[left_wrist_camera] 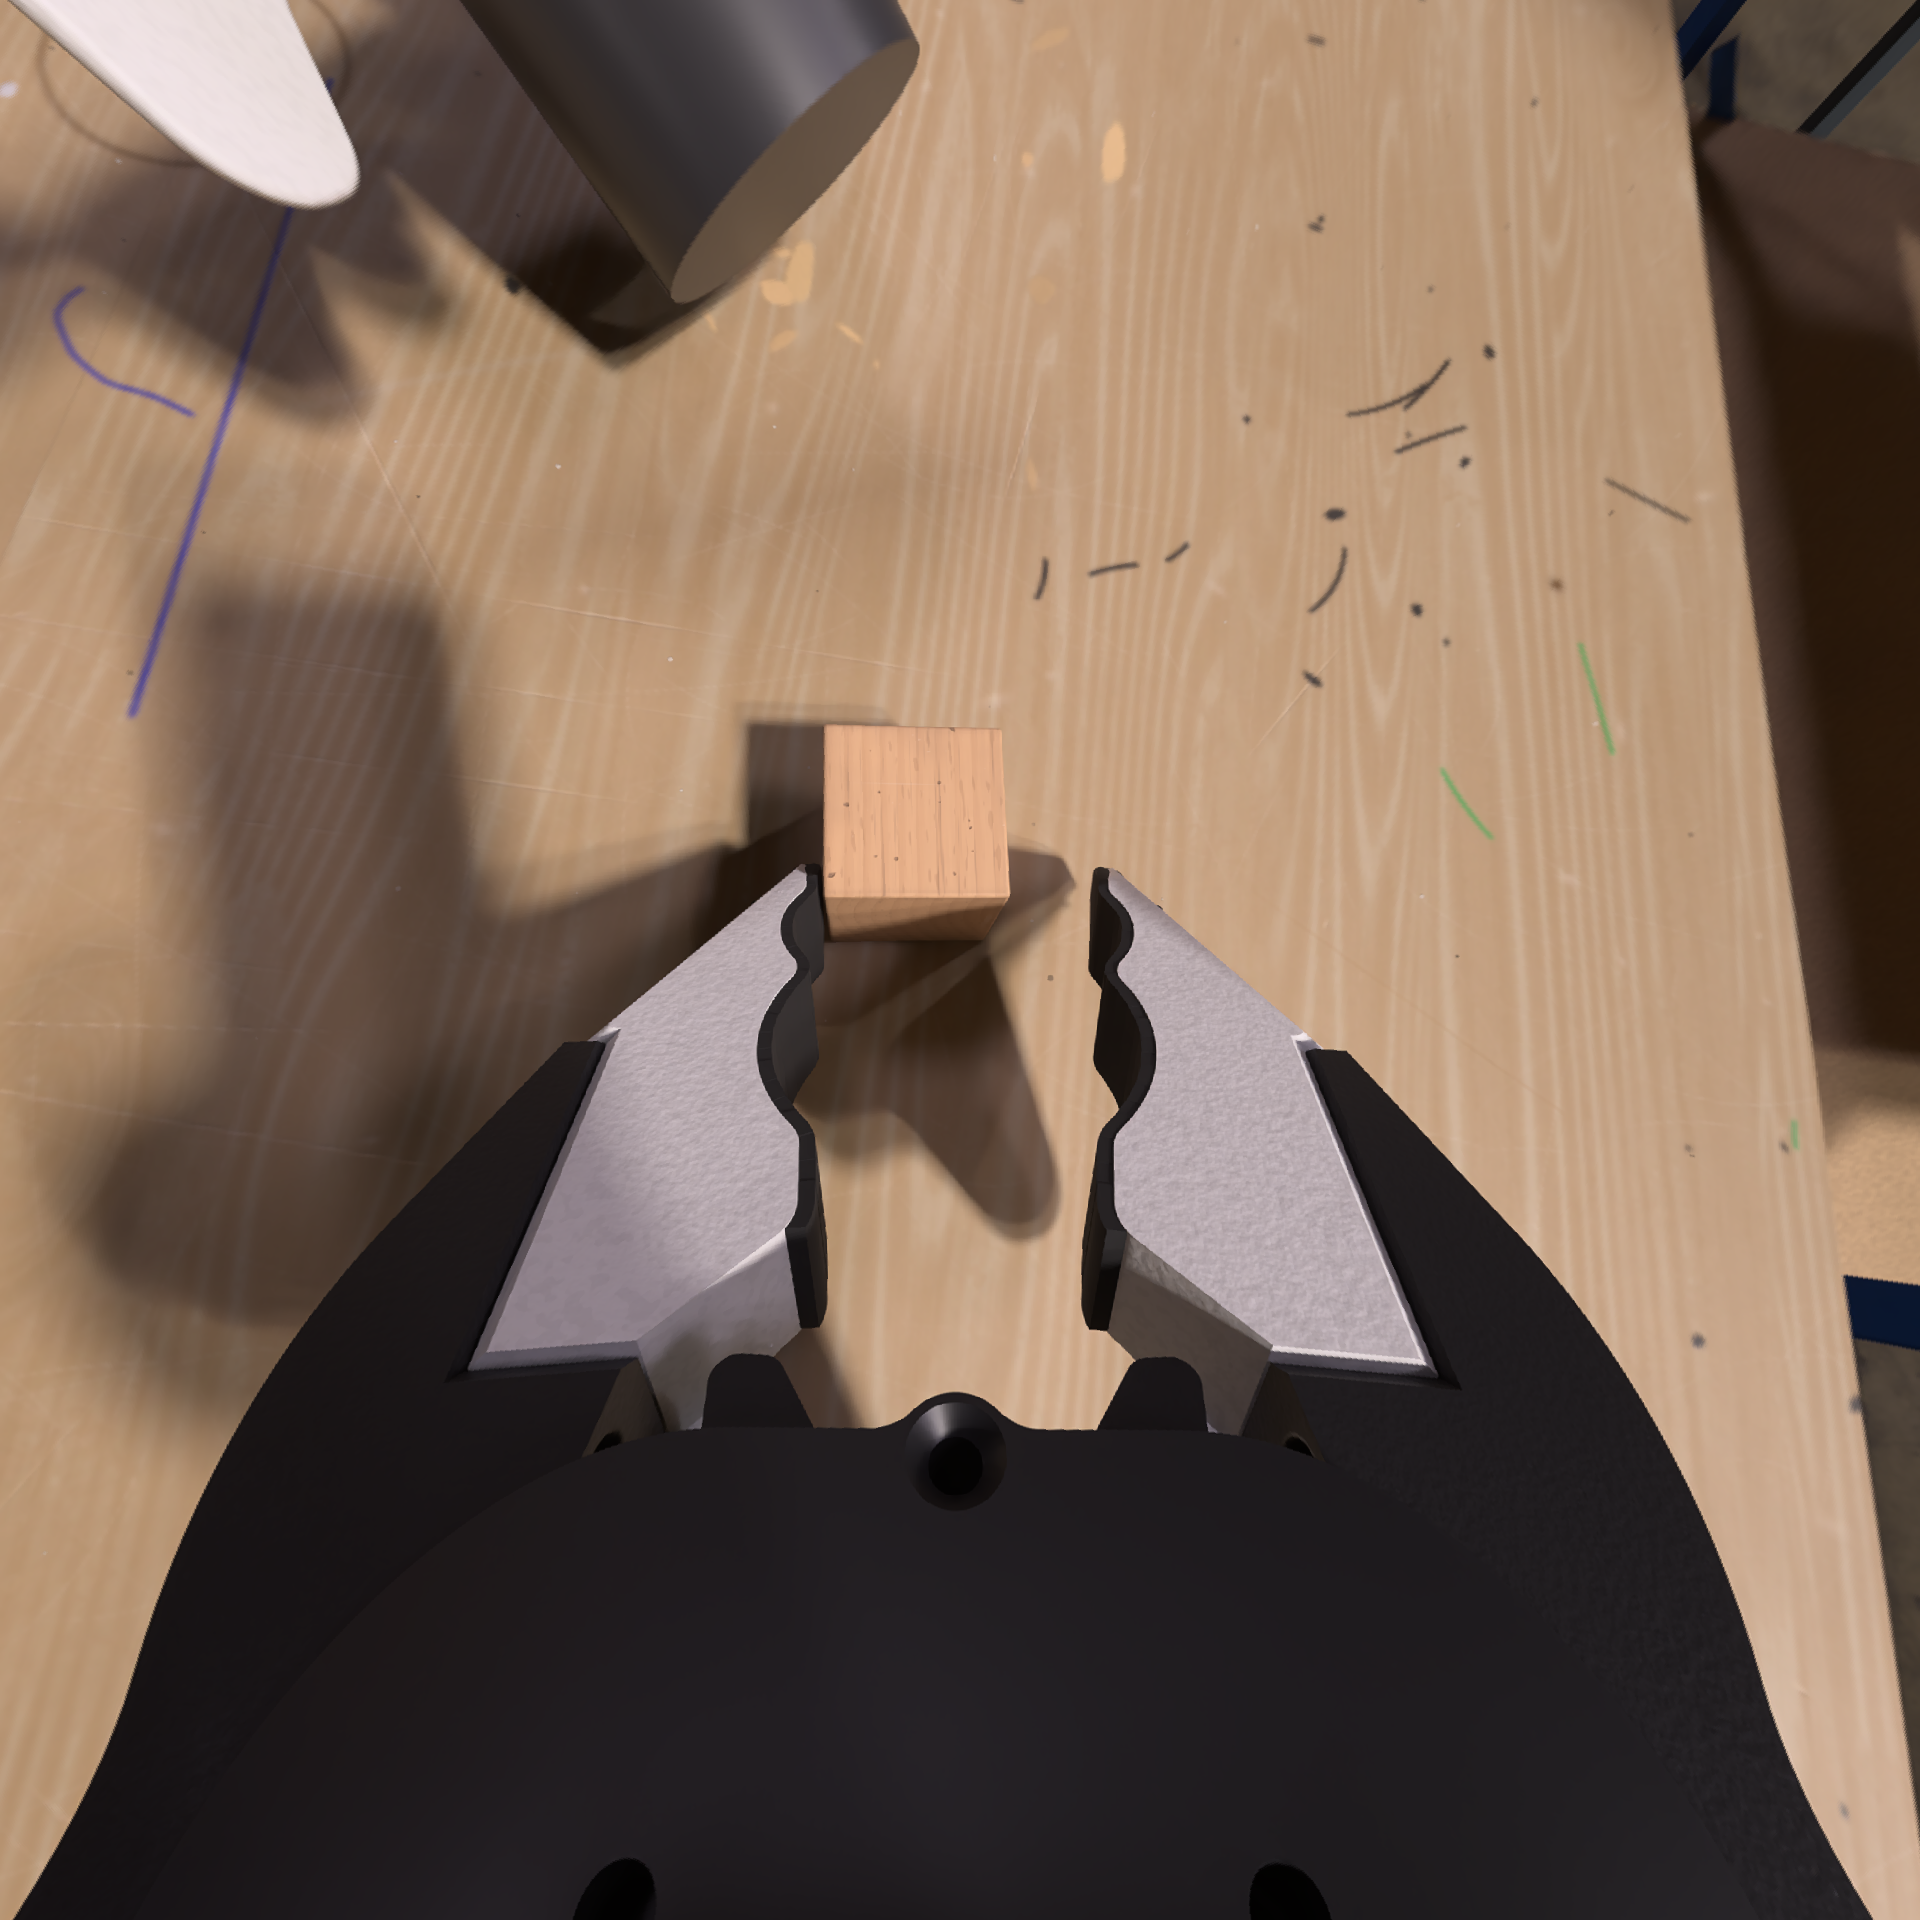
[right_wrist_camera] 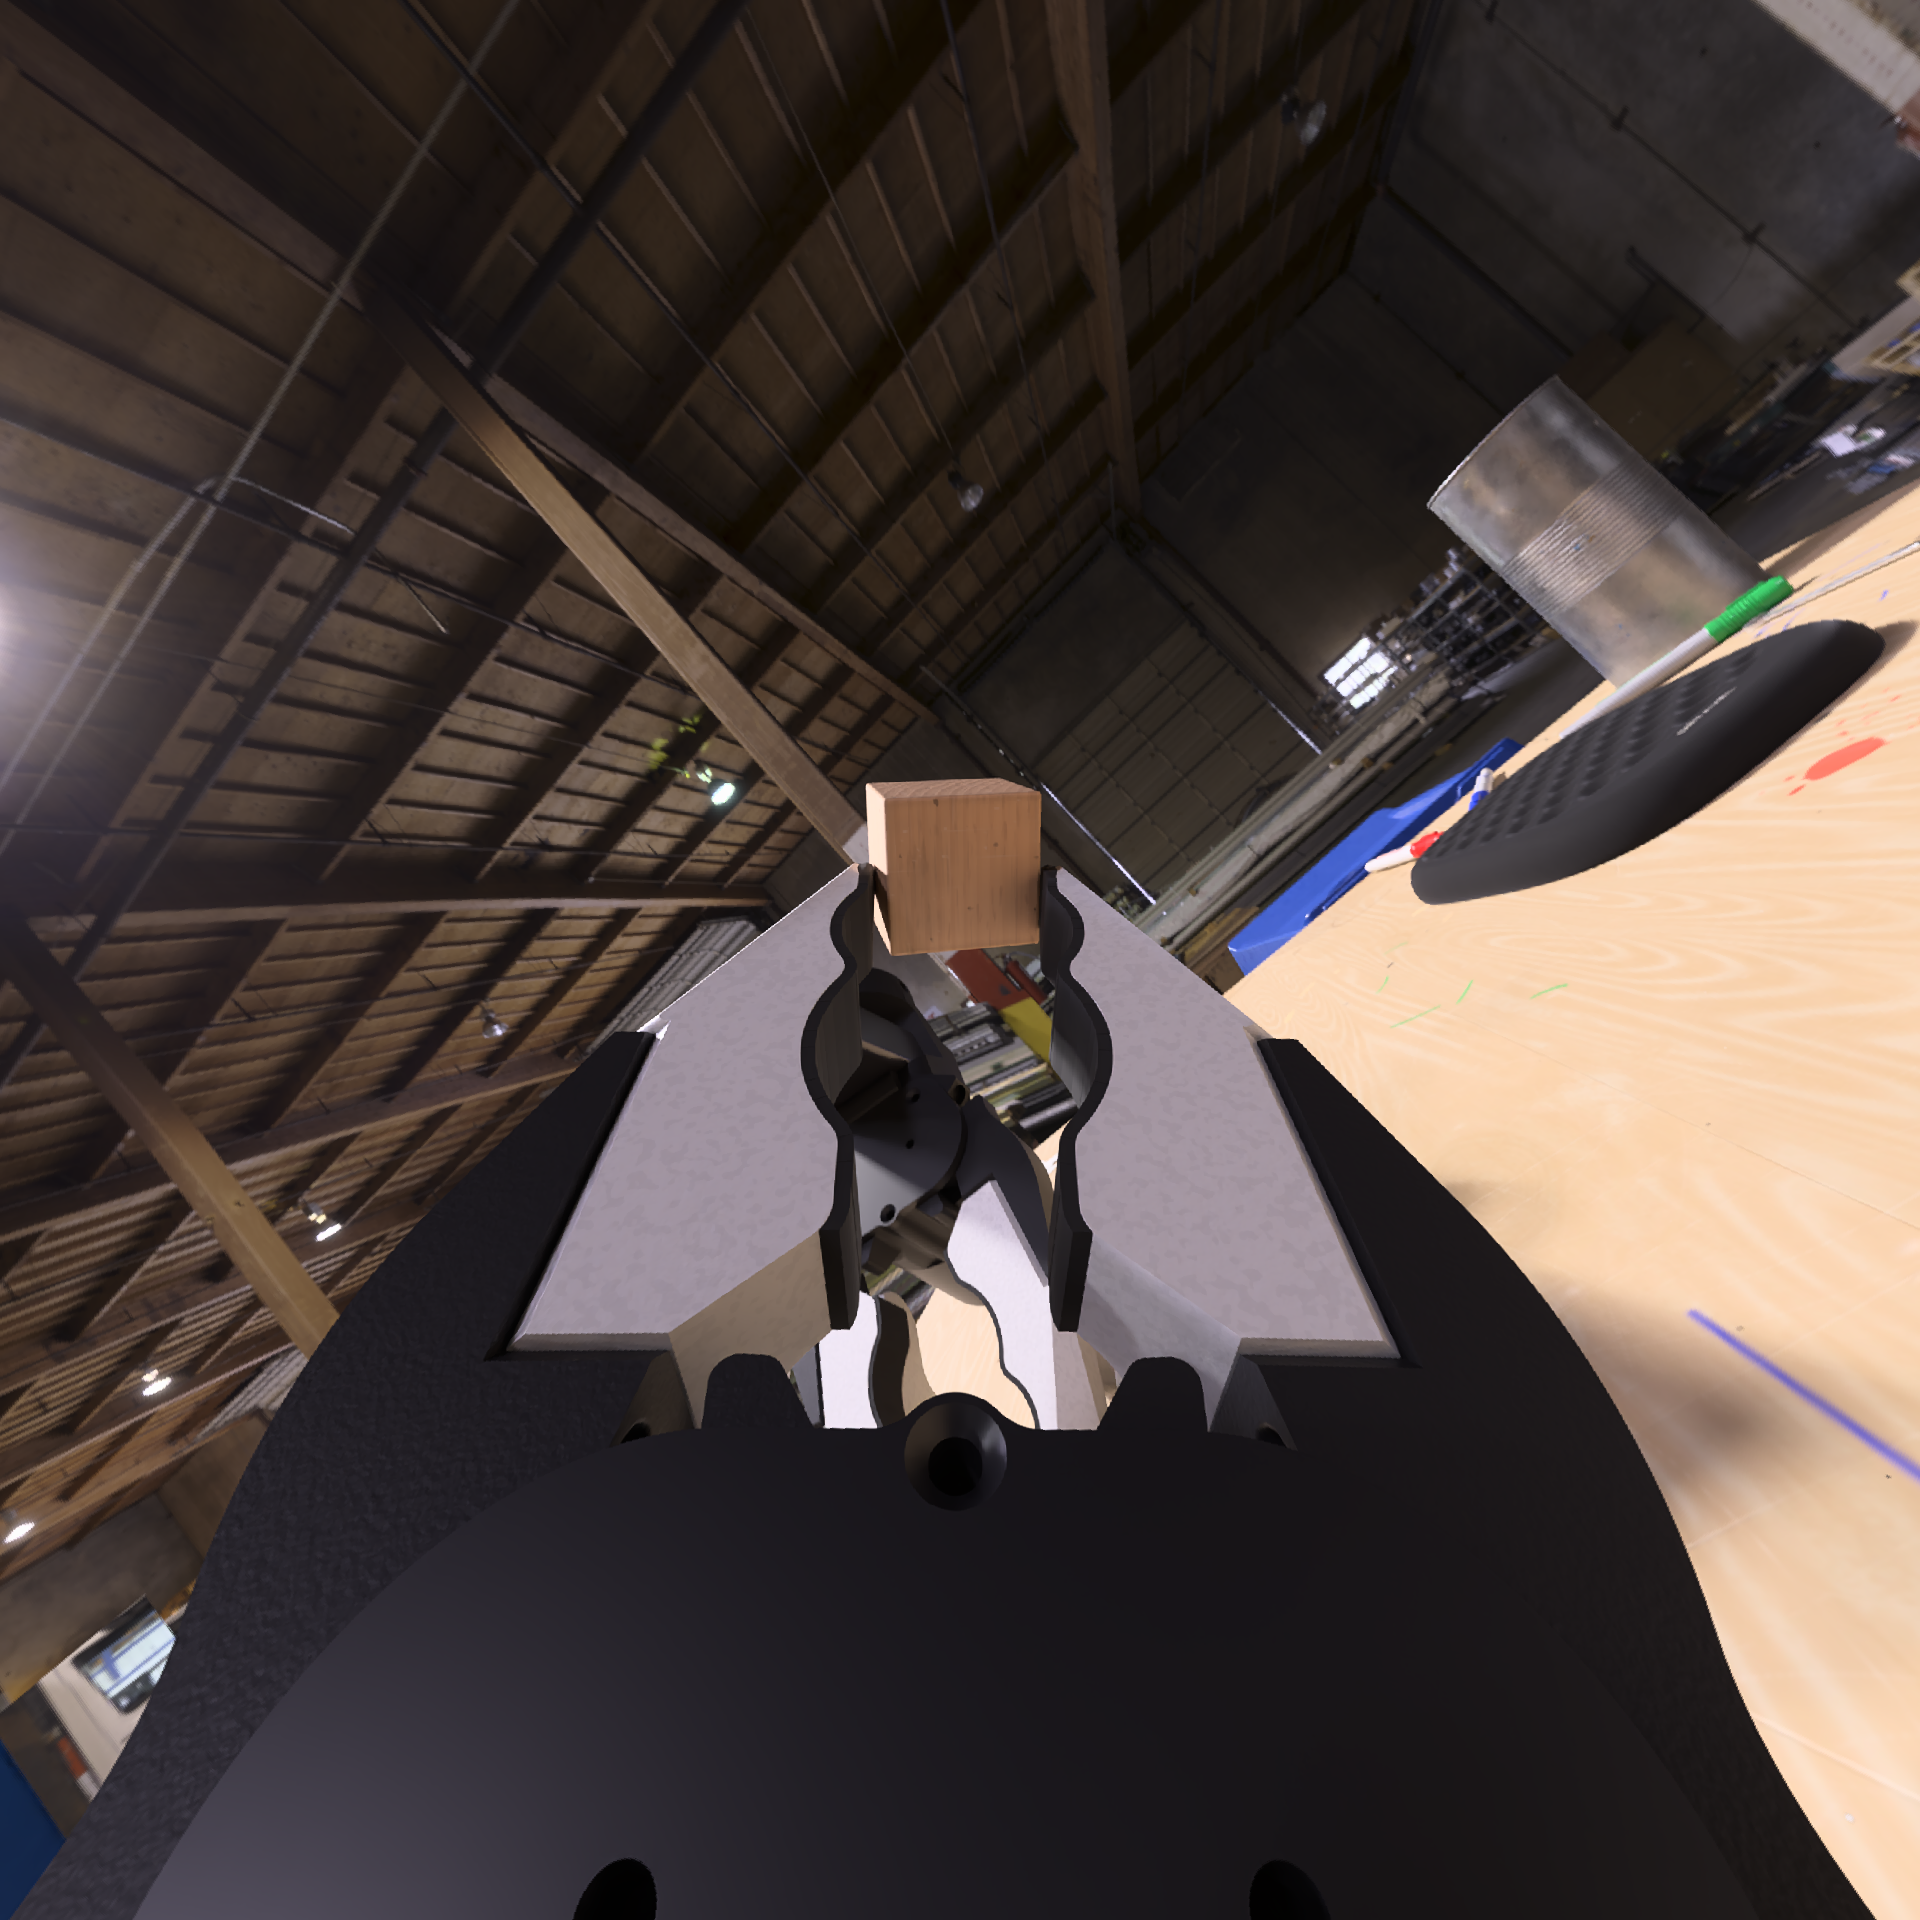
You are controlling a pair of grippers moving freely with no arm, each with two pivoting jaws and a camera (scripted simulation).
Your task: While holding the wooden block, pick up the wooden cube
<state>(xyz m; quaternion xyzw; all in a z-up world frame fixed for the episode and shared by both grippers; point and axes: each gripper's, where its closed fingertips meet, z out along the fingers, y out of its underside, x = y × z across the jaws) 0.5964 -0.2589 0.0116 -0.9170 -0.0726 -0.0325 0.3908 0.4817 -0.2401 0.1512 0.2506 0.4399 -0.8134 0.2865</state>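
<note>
Left gripper [left_wrist_camera: 956, 904] is open and empty, cube [left_wrist_camera: 914, 821] off-centre by its left fingertip [left_wrist_camera: 805, 904]; closing may shove it. Right gripper [right_wrist_camera: 954, 894] pinches block [right_wrist_camera: 954, 862] only at its tips; it could slip.

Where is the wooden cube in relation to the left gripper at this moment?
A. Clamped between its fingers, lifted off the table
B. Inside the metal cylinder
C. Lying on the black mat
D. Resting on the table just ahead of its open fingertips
D: in the left wrist view the wooden cube sits on the table, just past the tips of the open left gripper, not yet gripped.
</note>
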